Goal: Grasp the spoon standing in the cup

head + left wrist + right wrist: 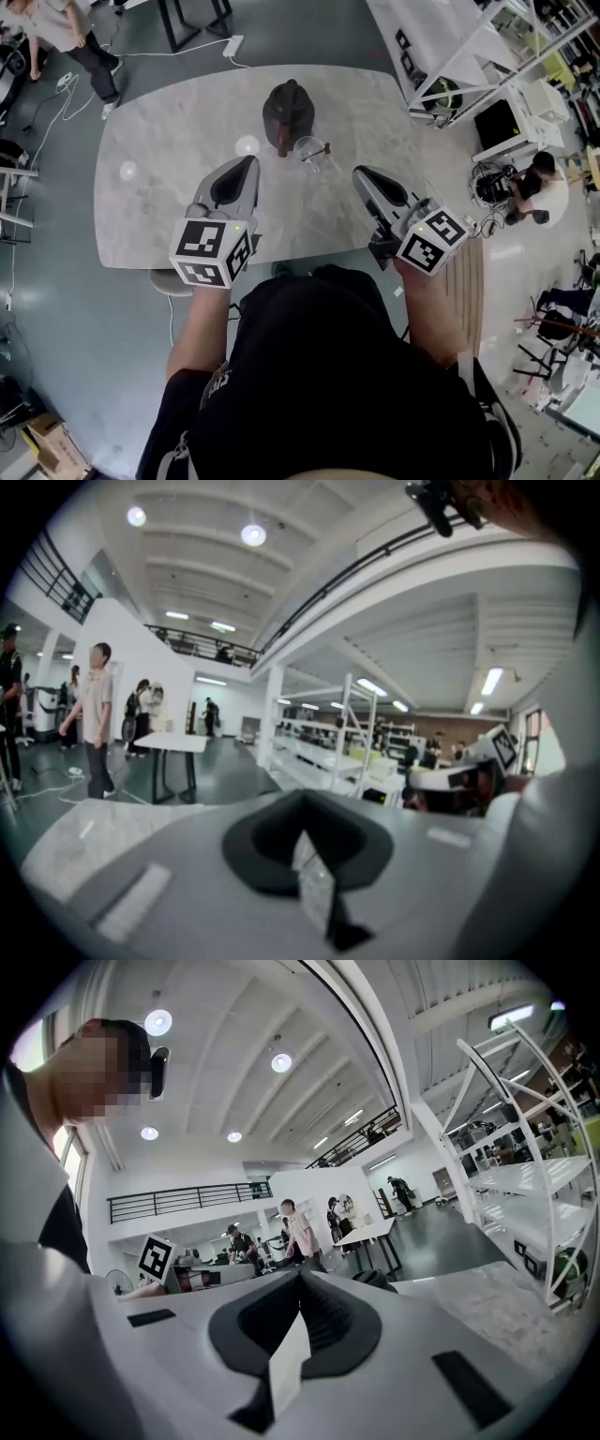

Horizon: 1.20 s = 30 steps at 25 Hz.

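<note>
In the head view a clear glass cup [308, 154] stands near the middle of the grey marble table [169, 197]. A thin spoon [324, 148] stands in it, its handle leaning right. My left gripper [251, 162] is over the table's near part, left of the cup and short of it, with its jaws together and nothing between them. My right gripper [359, 172] is right of the cup, also short of it and shut on nothing. Both gripper views tilt up toward the ceiling, and the left gripper [302, 797] and right gripper [302, 1275] show closed jaws. Neither gripper view shows the cup.
A dark teapot [287, 111] stands just behind and left of the cup. White shelving [469, 56] stands off the table's right end. One person [70, 33] walks at the far left, another [542, 186] sits on the right. A round stool [169, 281] sits below the near edge.
</note>
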Motion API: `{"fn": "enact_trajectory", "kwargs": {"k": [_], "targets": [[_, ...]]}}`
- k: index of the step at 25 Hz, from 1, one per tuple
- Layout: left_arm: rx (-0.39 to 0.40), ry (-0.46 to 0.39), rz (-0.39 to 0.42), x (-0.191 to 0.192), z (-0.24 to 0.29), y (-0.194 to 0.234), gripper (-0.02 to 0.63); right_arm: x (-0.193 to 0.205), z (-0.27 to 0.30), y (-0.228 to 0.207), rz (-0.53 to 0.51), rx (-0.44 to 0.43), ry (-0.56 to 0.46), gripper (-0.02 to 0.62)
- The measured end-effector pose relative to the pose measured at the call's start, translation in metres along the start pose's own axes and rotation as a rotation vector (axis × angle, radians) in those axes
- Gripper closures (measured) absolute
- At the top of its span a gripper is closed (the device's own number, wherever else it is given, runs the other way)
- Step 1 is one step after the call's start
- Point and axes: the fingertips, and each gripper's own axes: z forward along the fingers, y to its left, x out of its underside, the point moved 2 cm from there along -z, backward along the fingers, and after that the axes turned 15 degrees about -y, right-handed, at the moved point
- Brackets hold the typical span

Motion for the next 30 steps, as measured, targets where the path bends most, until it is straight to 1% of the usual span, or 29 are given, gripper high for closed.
{"fn": "enact_trajectory", "kwargs": {"k": [3,7,10,14,21,30], "targets": [[0.02,0.023,-0.012,0.013,0.006,0.008,0.598,0.012,0.014,0.007,-0.008,-0.018,0.018,0.601],[0.049,0.054,-0.036,0.028,0.017,0.004,0.598,0.023,0.013,0.002,0.004,-0.003,0.048,0.601],[0.062,0.073,-0.027,0.034,0.037,-0.001,0.598,0.019,0.009,-0.019,0.02,0.019,0.045,0.601],[0.048,0.097,-0.023,0.045,0.058,-0.003,0.598,0.019,0.006,-0.046,0.046,0.035,0.054,0.601],[0.057,0.171,-0.028,0.072,0.093,-0.018,0.598,0.02,0.004,-0.084,0.077,0.05,0.077,0.601],[0.11,0.288,-0.042,0.128,0.124,-0.038,0.598,0.042,-0.008,-0.11,0.131,0.078,0.117,0.601]]}}
